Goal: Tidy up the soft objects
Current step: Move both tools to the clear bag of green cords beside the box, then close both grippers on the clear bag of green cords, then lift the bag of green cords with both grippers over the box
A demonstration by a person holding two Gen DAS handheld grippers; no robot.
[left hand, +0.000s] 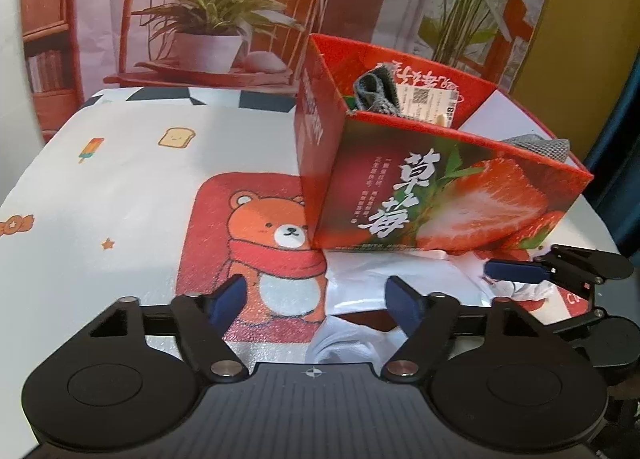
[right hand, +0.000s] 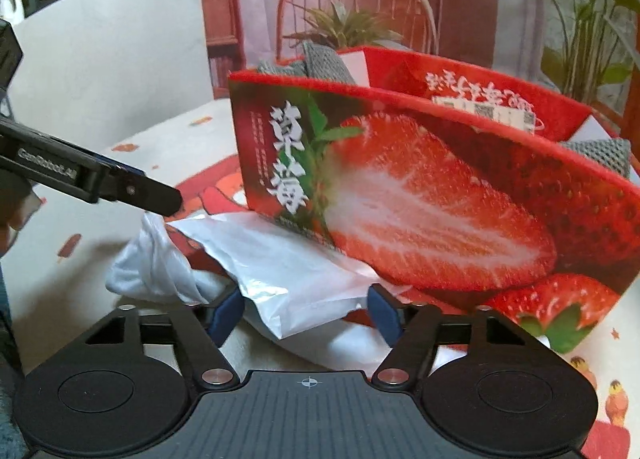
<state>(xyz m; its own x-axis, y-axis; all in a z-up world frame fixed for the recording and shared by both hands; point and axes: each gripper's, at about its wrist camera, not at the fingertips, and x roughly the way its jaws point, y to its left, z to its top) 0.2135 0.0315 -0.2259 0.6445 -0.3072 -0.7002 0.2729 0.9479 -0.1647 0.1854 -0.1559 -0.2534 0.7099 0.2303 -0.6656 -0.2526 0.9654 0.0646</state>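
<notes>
A red strawberry box (left hand: 400,179) stands on the bear-print tablecloth (left hand: 120,179), also in the right wrist view (right hand: 420,187). Grey knitted socks (left hand: 378,93) lie inside it, with another grey piece (left hand: 540,145) at its right side. A white plastic packet (right hand: 288,271) and a white cloth (right hand: 156,267) lie in front of the box. My left gripper (left hand: 318,299) is open above the white cloth (left hand: 352,335). My right gripper (right hand: 306,311) is open with the packet's edge between its jaws; its fingers (left hand: 516,271) show at the right of the left wrist view.
A printed backdrop with a chair and potted plant (left hand: 216,19) hangs behind the table. The left gripper's finger (right hand: 140,191) reaches in from the left of the right wrist view. A yellow wall (left hand: 568,39) is at the far right.
</notes>
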